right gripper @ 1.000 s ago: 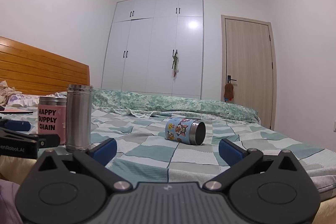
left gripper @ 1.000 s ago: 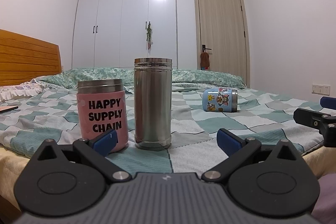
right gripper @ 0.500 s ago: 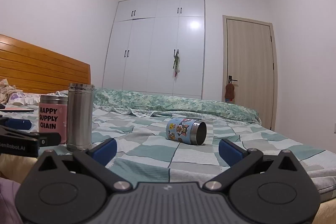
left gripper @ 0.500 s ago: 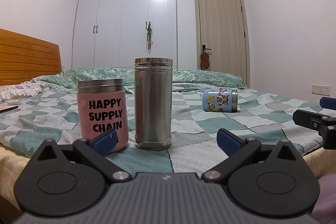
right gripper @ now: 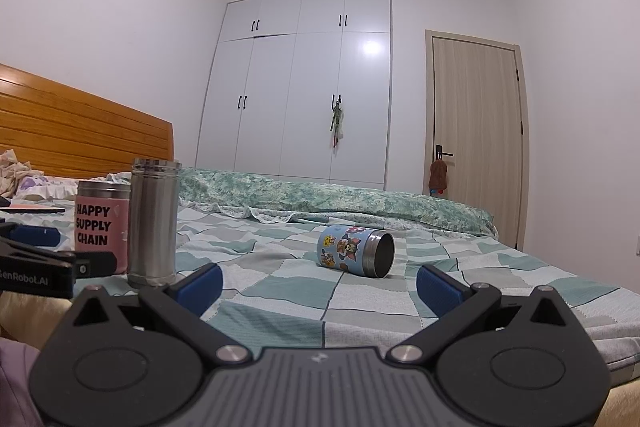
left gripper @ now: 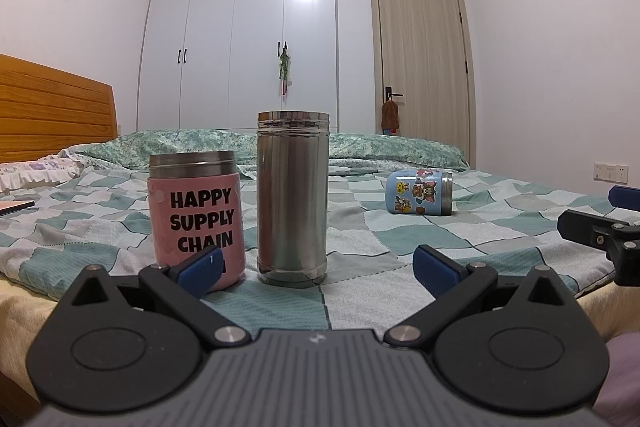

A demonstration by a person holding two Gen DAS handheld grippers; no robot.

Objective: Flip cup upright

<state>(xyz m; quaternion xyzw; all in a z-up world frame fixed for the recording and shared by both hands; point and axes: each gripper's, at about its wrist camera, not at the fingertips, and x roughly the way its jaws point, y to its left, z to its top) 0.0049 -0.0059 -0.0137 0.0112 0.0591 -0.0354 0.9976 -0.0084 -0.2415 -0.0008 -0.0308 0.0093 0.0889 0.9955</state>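
A small blue cartoon-printed cup (right gripper: 354, 254) lies on its side on the checkered bed cover, open mouth toward the right; it also shows in the left wrist view (left gripper: 420, 192). My right gripper (right gripper: 318, 285) is open and empty, short of the cup and facing it. My left gripper (left gripper: 318, 265) is open and empty, in front of a tall upright steel cup (left gripper: 292, 198) and a pink cup marked "HAPPY SUPPLY CHAIN" (left gripper: 196, 217). Both upright cups also show at the left of the right wrist view, steel (right gripper: 154, 223) and pink (right gripper: 100, 223).
The bed (right gripper: 360, 291) has a green and white checkered cover, a rolled green quilt (right gripper: 340, 199) at the far side and a wooden headboard (right gripper: 72, 135) at left. White wardrobe (right gripper: 304, 91) and a door (right gripper: 474, 135) stand behind.
The right wrist view has crept slightly forward and right toward the lying cup. The left gripper and all cups have stayed put.
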